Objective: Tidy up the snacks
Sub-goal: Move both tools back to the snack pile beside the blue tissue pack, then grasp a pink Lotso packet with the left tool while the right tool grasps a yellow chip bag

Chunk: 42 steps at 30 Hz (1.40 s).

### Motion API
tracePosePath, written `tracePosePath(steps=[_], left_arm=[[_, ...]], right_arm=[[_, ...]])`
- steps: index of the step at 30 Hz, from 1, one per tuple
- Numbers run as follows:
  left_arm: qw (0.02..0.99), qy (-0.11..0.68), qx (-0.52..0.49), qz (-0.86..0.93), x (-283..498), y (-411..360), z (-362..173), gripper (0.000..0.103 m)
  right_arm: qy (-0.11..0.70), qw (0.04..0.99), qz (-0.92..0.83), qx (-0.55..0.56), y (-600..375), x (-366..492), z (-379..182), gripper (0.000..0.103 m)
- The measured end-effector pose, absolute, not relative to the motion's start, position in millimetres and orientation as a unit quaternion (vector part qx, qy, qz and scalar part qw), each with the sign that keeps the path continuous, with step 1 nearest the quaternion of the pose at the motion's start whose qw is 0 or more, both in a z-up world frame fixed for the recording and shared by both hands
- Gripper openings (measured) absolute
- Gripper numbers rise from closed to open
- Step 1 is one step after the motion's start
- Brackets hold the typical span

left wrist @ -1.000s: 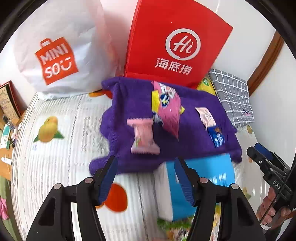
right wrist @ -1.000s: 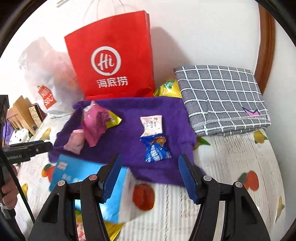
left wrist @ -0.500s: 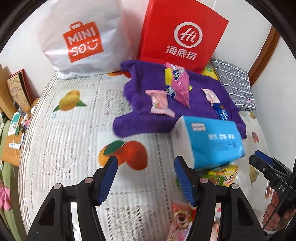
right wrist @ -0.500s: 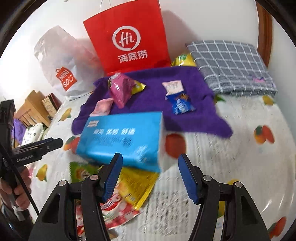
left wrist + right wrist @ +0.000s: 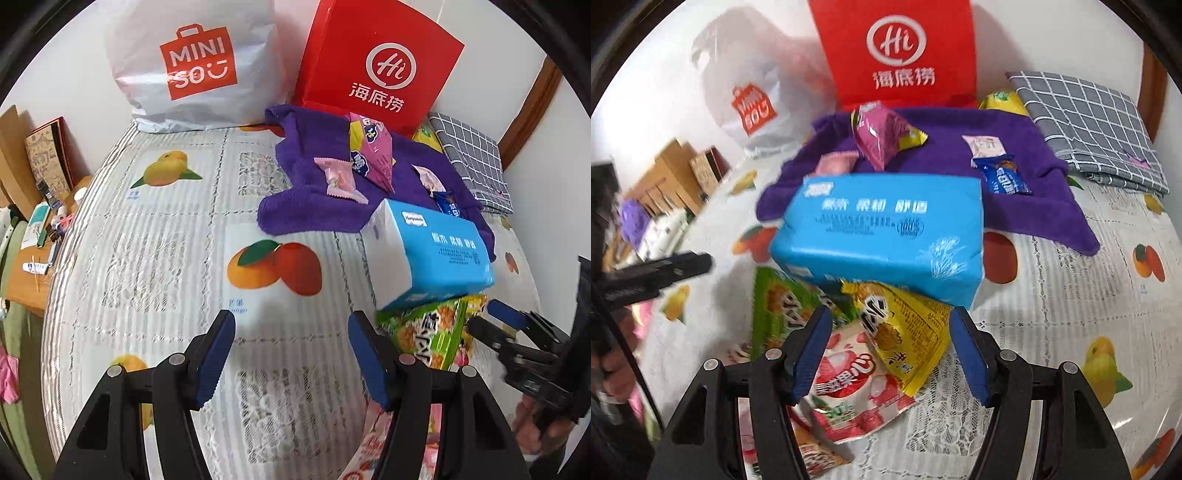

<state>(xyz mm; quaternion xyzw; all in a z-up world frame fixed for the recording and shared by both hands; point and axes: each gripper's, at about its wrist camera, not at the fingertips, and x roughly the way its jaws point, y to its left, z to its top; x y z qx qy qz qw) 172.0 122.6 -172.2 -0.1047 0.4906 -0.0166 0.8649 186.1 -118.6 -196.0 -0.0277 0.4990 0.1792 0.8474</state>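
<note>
Item: snacks, loose, spread over a surface with a fruit-print lace cover (image 5: 155,258), possibly a bed; it cannot be told whether it is a bench. Small packets: a pink triangular pouch (image 5: 877,138), a pale pink sweet (image 5: 341,181), a white wrapper (image 5: 984,146) and a blue biscuit pack (image 5: 1004,179) are laid on a purple towel (image 5: 306,210). Larger bags: a yellow bag (image 5: 908,332), a green bag (image 5: 775,306) and a red-and-white strawberry bag (image 5: 849,380) are heaped nearer, partly pinned under a blue tissue pack (image 5: 882,232). Left claw (image 5: 291,354): released, nothing held, hovering over bare cover. Right claw (image 5: 892,350): released, nothing held, the yellow and strawberry bags seen between its jaws. Step judged in hand: first pick from the near heap. Handling advice: the strawberry bag, lying uppermost, is best taken by a free edge; a pinned bag is better slid out than lifted, lest the tissue pack be tipped. Backdrop: a red paper bag (image 5: 897,51), a white shopping bag (image 5: 192,66), a grey checked cloth (image 5: 1093,125).
</note>
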Motion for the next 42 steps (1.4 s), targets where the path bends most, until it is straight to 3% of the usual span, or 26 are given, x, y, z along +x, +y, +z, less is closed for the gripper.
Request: tracePosePath(steps=[6, 8, 11, 30, 33, 35, 38, 42], left_arm=[[0.864, 0.491, -0.111, -0.016, 162.9, 123.5, -172.1, 0.061], [0.864, 0.493, -0.106, -0.015, 159.8, 120.8, -172.0, 0.061], [0.862, 0.496, -0.099, -0.02, 155.3, 114.7, -172.3, 0.061], [0.842, 0.524, -0.065, -0.111, 116.2, 54.8, -199.0, 0.061], [0.843, 0.524, -0.063, -0.109, 115.1, 51.2, -206.7, 0.055], [0.842, 0.525, -0.064, -0.106, 115.9, 51.7, -211.6, 0.037], [0.848, 0.516, -0.068, -0.097, 117.6, 58.2, -211.3, 0.024], [0.856, 0.509, -0.066, -0.057, 122.1, 75.4, -208.7, 0.023]], right_arm=[[0.514, 0.839, 0.169, -0.052, -112.4, 194.8, -220.1, 0.065], [0.511, 0.842, 0.167, -0.045, -116.2, 194.3, -221.7, 0.058], [0.503, 0.845, 0.179, -0.02, -126.1, 188.7, -216.1, 0.055], [0.456, 0.877, 0.148, -0.019, -183.3, 138.6, -175.5, 0.053], [0.46, 0.876, 0.141, -0.026, -185.4, 139.1, -181.7, 0.053], [0.466, 0.873, 0.14, -0.021, -186.2, 142.0, -189.0, 0.053], [0.477, 0.868, 0.14, -0.008, -187.0, 150.9, -201.5, 0.054], [0.494, 0.859, 0.133, 0.002, -189.9, 161.7, -213.0, 0.055]])
